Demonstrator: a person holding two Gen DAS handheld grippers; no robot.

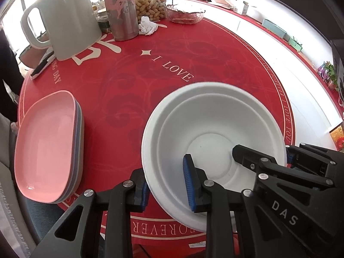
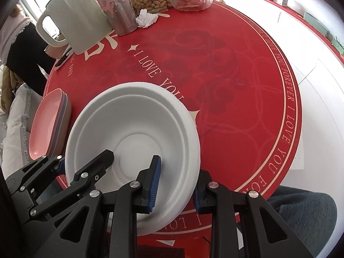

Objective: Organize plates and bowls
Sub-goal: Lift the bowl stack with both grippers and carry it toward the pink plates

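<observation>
The white bowls (image 1: 212,133), at least two nested to judge by the doubled rims, sit at the near edge of the round red table (image 1: 129,90), between the two grippers and seemingly overhanging that edge slightly. Being round, the stack has no long axis to line up with; what matters is that each gripper straddles the bowl wall from an opposite side.

The left gripper (image 1: 166,185) takes the stack's left near rim: one blue-padded finger (image 1: 189,182) is inside the bowl, the other outside below the rim. The right gripper (image 2: 176,182) mirrors this on the right near rim, one blue pad (image 2: 155,180) inside and its partner outside. Both pairs of fingers stand apart with the wall between them; the inner pads look close to the wall, but whether any pad presses on it I cannot tell. Both grippers are equally near, so either could lift, or both together.

The stack of pink plates (image 1: 47,142) lies to the left of the bowls along the table's left edge, just apart from them. It is nearer the left gripper. At the far edge stand a pale kettle (image 1: 66,19), a worn metal flask (image 1: 120,8), a pile of peanuts (image 1: 148,6) and a glass dish (image 1: 185,14), well apart from the bowls.

If the bowls are to be lifted, the grip probably needs to close squarely across the thin wall, since a one-sided pinch could tip the stack.
</observation>
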